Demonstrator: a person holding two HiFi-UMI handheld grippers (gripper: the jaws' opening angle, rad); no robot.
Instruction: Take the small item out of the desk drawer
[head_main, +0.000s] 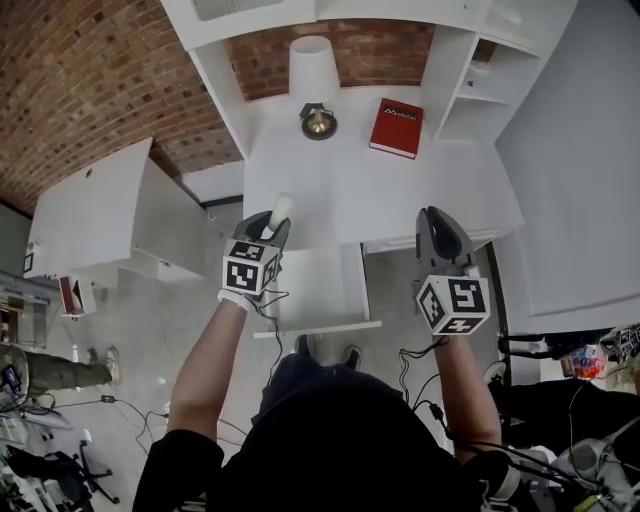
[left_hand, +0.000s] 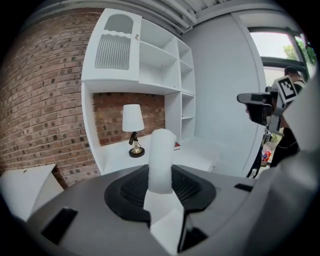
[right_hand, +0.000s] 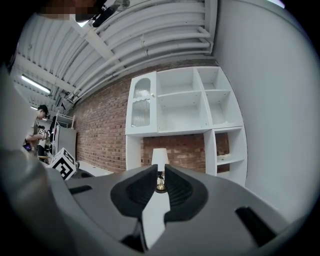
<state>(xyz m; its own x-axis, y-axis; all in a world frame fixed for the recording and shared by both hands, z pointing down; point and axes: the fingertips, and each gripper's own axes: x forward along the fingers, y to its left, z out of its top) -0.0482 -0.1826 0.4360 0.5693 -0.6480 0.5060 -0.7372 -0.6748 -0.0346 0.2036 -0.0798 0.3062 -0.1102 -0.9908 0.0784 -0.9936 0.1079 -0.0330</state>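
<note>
White item (left_hand: 161, 145), perhaps foam, clamped in our left gripper (left_hand: 161, 176); right gripper (right_hand: 160, 182) slightly parted, empty. We should hold firm, carry clear of drawer (head_main: 325, 326).

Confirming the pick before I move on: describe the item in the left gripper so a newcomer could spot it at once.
At the white desk against the brick wall, over its open drawer, the left gripper is raised. Its jaws grip a small white cylinder, sticking out beyond them. Unlike the lamp and red book, it is off the desktop.
</note>
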